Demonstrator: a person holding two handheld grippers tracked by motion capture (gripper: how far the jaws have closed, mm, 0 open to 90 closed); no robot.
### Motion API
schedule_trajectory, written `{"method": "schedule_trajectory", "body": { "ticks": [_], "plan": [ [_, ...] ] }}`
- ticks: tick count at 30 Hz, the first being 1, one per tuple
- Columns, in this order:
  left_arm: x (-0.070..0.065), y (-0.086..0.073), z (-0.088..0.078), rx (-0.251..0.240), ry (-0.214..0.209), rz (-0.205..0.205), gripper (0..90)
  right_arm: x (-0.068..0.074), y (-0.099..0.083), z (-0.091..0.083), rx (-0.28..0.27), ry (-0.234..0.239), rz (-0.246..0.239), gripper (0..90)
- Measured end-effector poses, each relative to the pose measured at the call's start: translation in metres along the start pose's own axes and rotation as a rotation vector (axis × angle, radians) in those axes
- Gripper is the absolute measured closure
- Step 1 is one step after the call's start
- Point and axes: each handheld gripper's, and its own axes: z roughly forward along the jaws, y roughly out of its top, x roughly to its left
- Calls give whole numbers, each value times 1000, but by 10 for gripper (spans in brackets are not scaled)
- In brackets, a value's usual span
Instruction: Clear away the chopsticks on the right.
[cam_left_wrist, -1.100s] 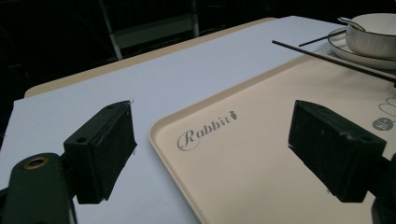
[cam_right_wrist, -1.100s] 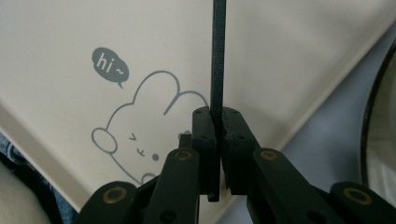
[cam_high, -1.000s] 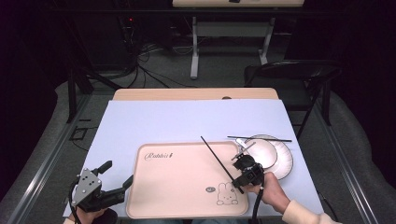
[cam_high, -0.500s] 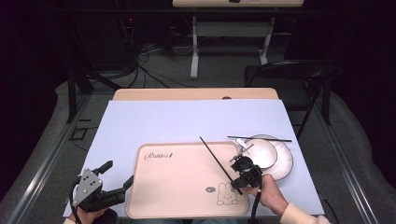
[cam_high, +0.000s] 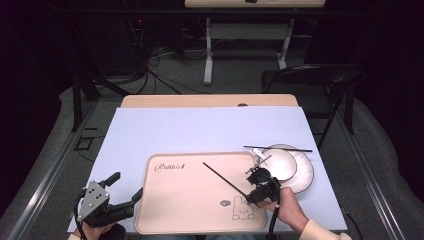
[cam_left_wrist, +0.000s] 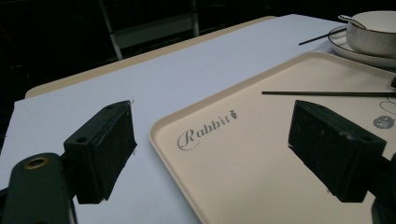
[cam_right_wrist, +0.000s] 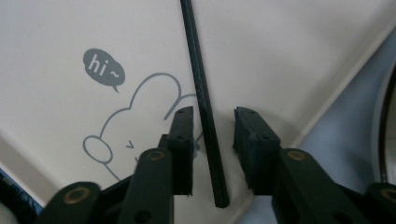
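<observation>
Chopstick (cam_right_wrist: 201, 93) lies on the cream tray (cam_high: 190, 210) between the right gripper (cam_right_wrist: 212, 123) jaws, which have just been opening and no longer press it; thin, stiff and slippery, it is best pinched near its end. Left gripper (cam_left_wrist: 210, 140) hangs open, empty. Beyond sit plate (cam_high: 304, 175), bowl (cam_high: 280, 164) and second chopstick (cam_high: 277, 148), none blocking.

Black chopstick (cam_right_wrist: 201, 98) lying flat, seemingly, diagonally on tray (cam_high: 190, 200).

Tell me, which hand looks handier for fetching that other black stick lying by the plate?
The right. Its gripper sits at the tray's right end, close to the plate and second chopstick. Its jaws have just been opening, the first chopstick lying loose between them. The left gripper waits across the tray.
</observation>
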Motion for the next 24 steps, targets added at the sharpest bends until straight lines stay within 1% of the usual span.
{"method": "schedule_trajectory", "body": {
  "ticks": [1, 2, 3, 4, 5, 6, 7, 9, 10, 11, 12, 13, 15, 16, 17, 18, 19, 21, 22, 23, 24],
  "plan": [
    [0, 0, 0, 0, 0, 0, 146, 2, 0, -1, 2, -8, -11, 541],
    [0, 0, 0, 2, 1, 1, 146, 7, -2, -6, -14, -12, -33, 465],
    [0, 0, 0, 2, 1, 1, 146, 7, -2, -6, -14, -12, -33, 465],
    [0, 0, 0, 4, 0, 2, 146, 11, -3, -13, -31, -37, -105, 382],
    [0, 0, 0, 2, 1, 1, 146, 11, -3, -13, -31, -37, -105, 382],
    [0, 0, 0, -1, 3, 1, 147, 14, -5, -22, -73, -56, -171, 337],
    [0, 0, 0, -2, 4, -2, 147, 14, -5, -22, -73, -56, -171, 337],
    [0, 0, 0, -3, 4, -5, 147, 13, -5, -31, -105, -61, -212, 287],
    [0, 0, 0, -3, 4, -4, 147, 11, -4, -36, -111, -68, -231, 246],
    [0, 0, 0, -3, 4, -4, 147, 9, -4, -40, -127, -76, -253, 211],
    [0, 0, 0, -3, 3, -4, 147, 6, -4, -44, -133, -77, -267, 181],
    [0, 0, 0, -3, 4, -4, 146, 4, -3, -49, -136, -90, -276, 156],
    [0, 0, 0, -3, 3, -5, 146, -1, -4, -57, -163, -107, -308, 132],
    [0, 0, 0, -4, 3, -4, 146, -7, -5, -66, -173, -126, -330, 88],
    [0, 0, 0, -4, 5, -6, 146, -7, -5, -66, -173, -126, -330, 88],
    [0, 0, 0, -4, 4, -6, 147, -11, -6, -71, -178, -142, -336, 66],
    [0, 0, 0, -3, 3, -6, 147, -15, -6, -76, -182, -146, -341, 48],
    [0, 0, 0, -3, 2, -4, 147, -23, -7, -87, -200, -169, -332, 5],
    [0, 0, 0, -2, 2, -4, 147, -27, -7, -92, -200, -171, -343, 0],
    [0, 0, 0, -2, 3, -4, 146, -32, -6, -98, -199, -188, -347, 0],
    [0, 0, 0, -1, 3, -4, 146, -41, -5, -107, -200, -199, -355, 0]
  ]
}}
